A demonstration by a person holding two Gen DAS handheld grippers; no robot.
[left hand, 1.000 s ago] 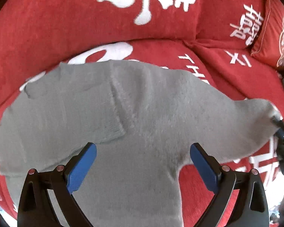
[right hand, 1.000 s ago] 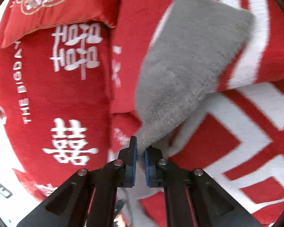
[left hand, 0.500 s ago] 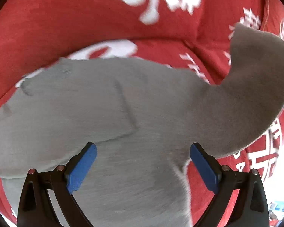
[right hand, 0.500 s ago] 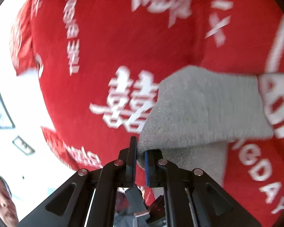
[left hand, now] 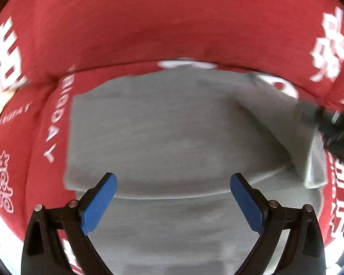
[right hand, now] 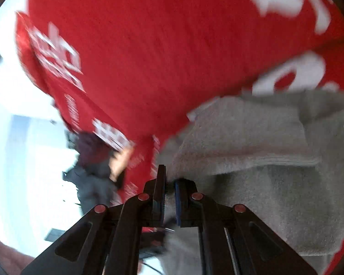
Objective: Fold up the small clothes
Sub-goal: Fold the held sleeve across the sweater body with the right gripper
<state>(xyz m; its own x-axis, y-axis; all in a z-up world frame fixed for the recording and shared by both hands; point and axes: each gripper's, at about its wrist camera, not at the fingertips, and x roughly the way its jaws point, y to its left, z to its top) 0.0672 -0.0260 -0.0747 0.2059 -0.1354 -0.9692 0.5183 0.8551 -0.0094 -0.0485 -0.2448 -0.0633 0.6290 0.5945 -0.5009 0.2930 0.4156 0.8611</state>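
Sleeve fold: right tool [right hand: 169,197] clamped on grey sweater [left hand: 172,133], left tool [left hand: 173,197] apart above it; next, lay sleeve across body on the red sofa [left hand: 172,23].

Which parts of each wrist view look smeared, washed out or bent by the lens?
Left wrist view: the grey garment and red cover are motion-smeared and curved by the fisheye. Right wrist view: heavier smear on the red cover; the bright area at left is washed out white.
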